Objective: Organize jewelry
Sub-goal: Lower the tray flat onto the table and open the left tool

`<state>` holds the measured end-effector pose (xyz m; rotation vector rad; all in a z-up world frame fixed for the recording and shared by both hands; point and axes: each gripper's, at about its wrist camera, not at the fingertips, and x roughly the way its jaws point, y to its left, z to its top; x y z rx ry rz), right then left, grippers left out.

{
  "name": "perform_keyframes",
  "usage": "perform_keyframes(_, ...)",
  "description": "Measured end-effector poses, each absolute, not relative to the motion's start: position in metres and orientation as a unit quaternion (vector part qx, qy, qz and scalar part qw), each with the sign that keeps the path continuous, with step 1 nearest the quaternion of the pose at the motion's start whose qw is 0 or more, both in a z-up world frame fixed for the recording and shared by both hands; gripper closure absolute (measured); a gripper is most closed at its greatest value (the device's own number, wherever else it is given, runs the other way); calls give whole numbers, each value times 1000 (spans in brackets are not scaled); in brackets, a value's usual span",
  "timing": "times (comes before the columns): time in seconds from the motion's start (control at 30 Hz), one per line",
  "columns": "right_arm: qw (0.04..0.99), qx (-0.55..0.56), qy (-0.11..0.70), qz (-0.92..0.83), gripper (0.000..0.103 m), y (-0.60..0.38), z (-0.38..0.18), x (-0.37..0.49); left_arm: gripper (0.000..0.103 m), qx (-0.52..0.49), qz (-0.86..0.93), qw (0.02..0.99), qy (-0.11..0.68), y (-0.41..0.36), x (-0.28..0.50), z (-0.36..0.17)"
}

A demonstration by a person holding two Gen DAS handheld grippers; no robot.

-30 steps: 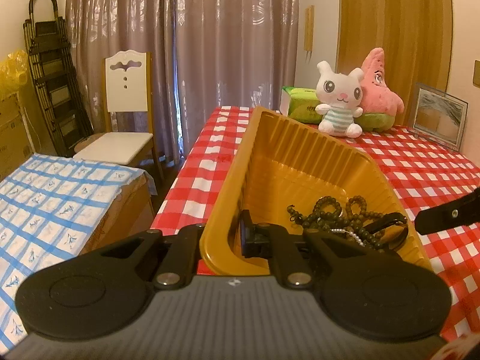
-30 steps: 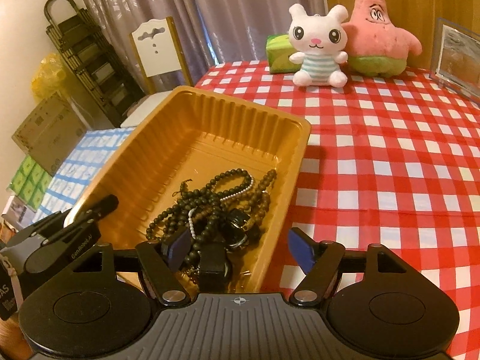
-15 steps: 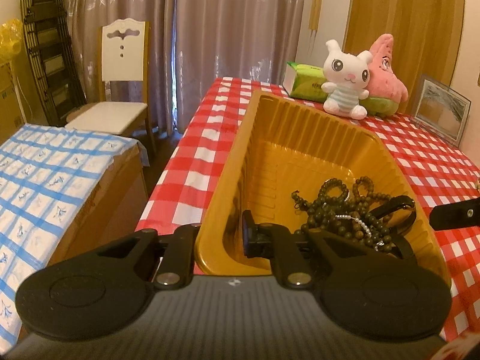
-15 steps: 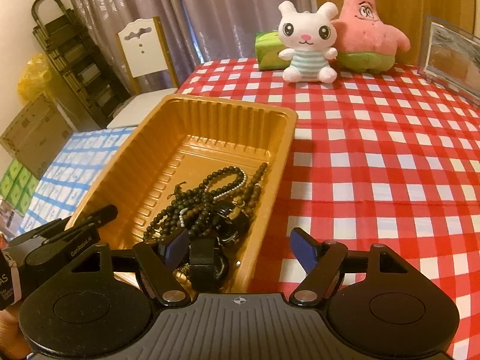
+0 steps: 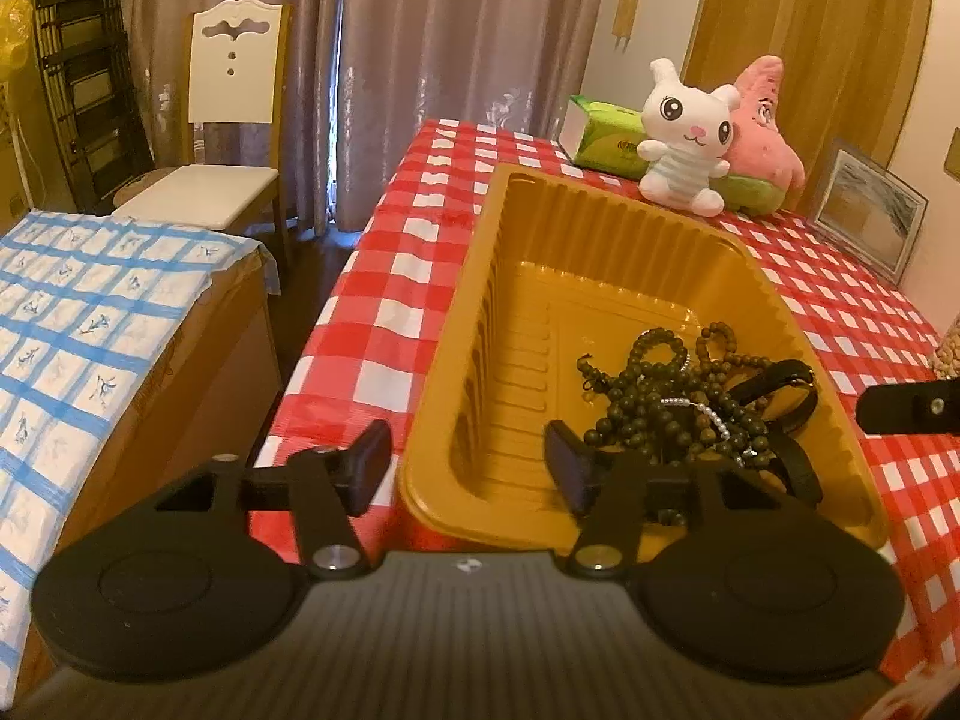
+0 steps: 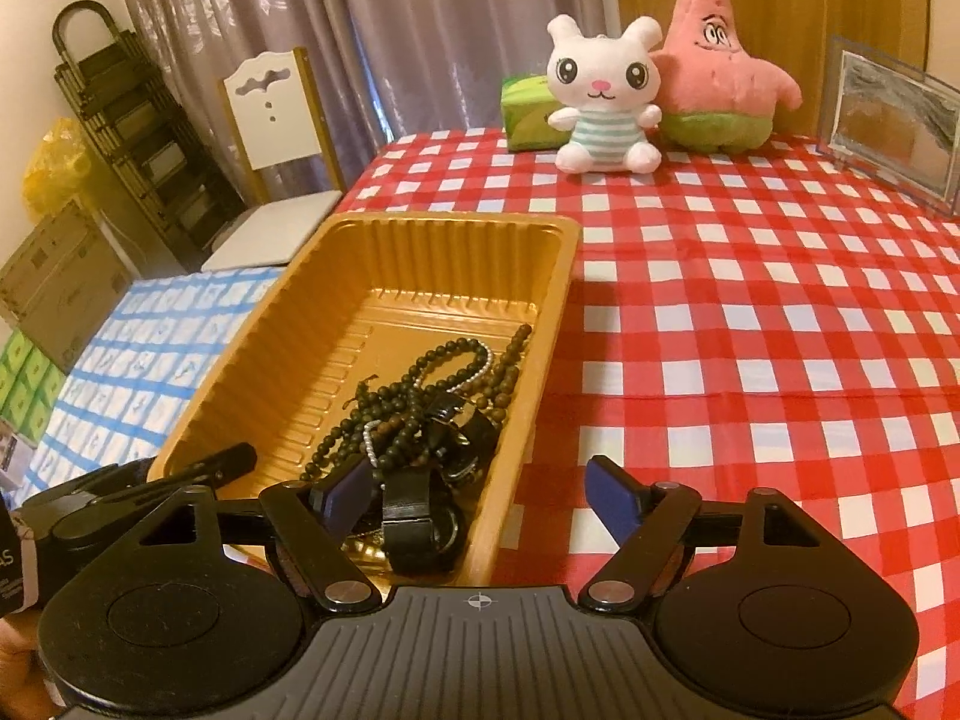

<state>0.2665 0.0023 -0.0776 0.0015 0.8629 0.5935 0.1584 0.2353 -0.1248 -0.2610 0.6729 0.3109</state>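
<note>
On red-checked tablecloth [image 6: 750,330]: gold tray [image 6: 414,240] with tangled bead strands [image 6: 408,408] and black strap [image 6: 408,516] heaped at near end. Left gripper [image 5: 468,468] just opened, straddling near wall, gripping nothing; right gripper [image 6: 480,492] wide, empty. Probably light, limp, snag-prone; best pinched on one free loop.

Only the letters "AS" on a white tag [image 6: 13,570], lower left edge.

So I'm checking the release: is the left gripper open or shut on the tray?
Open. The left gripper straddles the gold tray's rim, neither pad touching.
</note>
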Motion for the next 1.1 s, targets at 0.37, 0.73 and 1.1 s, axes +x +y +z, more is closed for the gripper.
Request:
perform_keyframes(0.37,872,-8,393,292,25,-4,-74,252,40,-123,155,924,327,240,127,-99)
perform_keyframes(0.73,888,-16,365,278,25,-52,-59,225,40,-76,124,927,347,181,119,-60)
perform_keyframes(1.1,888,5,375,266,25,-121,-48,191,23,-31,116,928,353,88,102,-41)
